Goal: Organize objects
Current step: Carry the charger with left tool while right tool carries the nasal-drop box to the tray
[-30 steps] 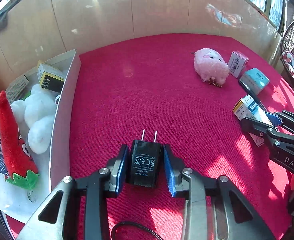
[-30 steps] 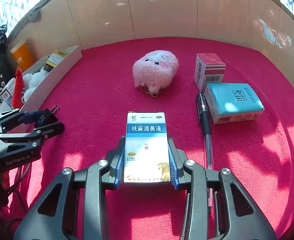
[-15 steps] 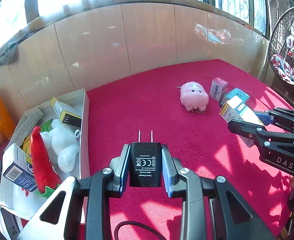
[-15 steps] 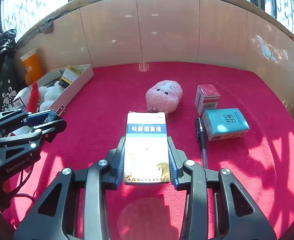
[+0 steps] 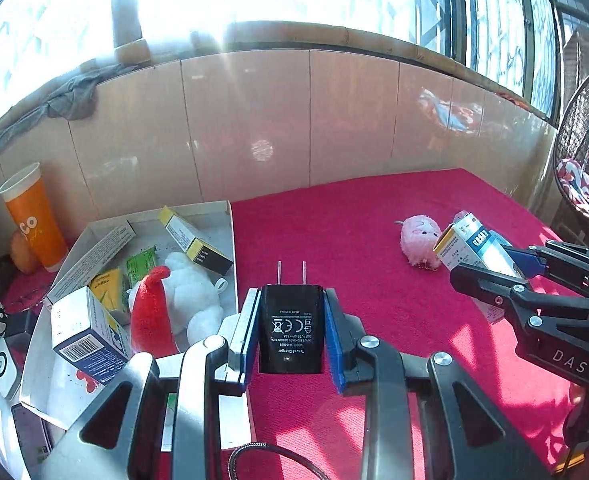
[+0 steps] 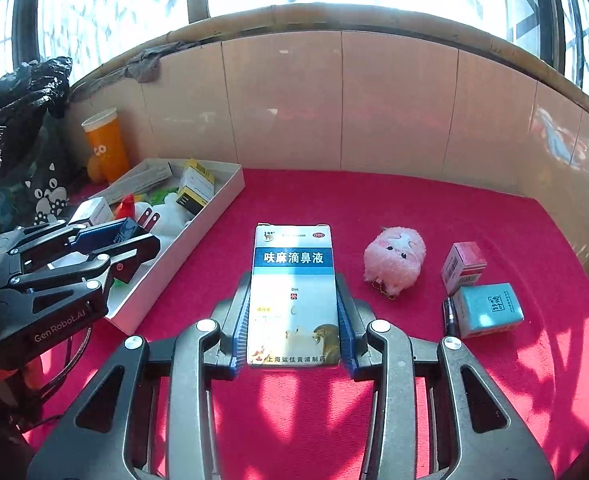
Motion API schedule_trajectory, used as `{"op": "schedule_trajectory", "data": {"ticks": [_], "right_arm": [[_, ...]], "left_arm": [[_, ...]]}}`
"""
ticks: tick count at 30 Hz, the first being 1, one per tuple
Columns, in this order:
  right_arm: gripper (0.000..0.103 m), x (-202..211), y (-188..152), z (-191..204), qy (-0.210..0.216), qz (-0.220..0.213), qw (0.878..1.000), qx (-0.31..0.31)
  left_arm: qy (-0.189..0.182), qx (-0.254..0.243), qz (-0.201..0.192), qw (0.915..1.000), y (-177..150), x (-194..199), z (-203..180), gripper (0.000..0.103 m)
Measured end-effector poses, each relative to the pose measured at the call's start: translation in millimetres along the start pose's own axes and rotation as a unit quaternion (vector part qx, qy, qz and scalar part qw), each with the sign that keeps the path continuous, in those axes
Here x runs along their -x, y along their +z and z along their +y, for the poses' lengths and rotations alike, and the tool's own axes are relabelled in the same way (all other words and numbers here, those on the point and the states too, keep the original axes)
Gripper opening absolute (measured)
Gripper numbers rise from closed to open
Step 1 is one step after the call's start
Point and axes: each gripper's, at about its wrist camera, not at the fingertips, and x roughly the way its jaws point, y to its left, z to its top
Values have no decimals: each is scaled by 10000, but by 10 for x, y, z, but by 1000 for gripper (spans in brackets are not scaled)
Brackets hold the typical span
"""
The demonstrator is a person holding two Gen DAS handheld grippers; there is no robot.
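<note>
My left gripper is shut on a black plug charger, prongs pointing forward, held above the red cloth beside the white tray. It also shows in the right wrist view. My right gripper is shut on a blue-and-white medicine box, lifted above the cloth; the box also shows in the left wrist view. A pink plush, a pink box, a teal box and a black pen lie on the cloth at the right.
The tray holds a red chili plush, a white plush and several small boxes. An orange cup stands behind it. A tiled wall bounds the table at the back. A black cable trails near my left gripper.
Both grippers have risen from the cloth with their loads. The left one has moved left, closer to the tray; the views now take in the wall and windows.
</note>
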Motion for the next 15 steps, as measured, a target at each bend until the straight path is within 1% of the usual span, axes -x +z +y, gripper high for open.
{"op": "schedule_trajectory", "data": {"ticks": [11,15], "right_arm": [[36,-84,103,344,230,15,9996,140],[36,-126,124,451,335,38,9993,140]], "left_arm": [[179,398,-193,9989,17,116,406,29],[365,636,-329,9968,83,205,693,29]]}}
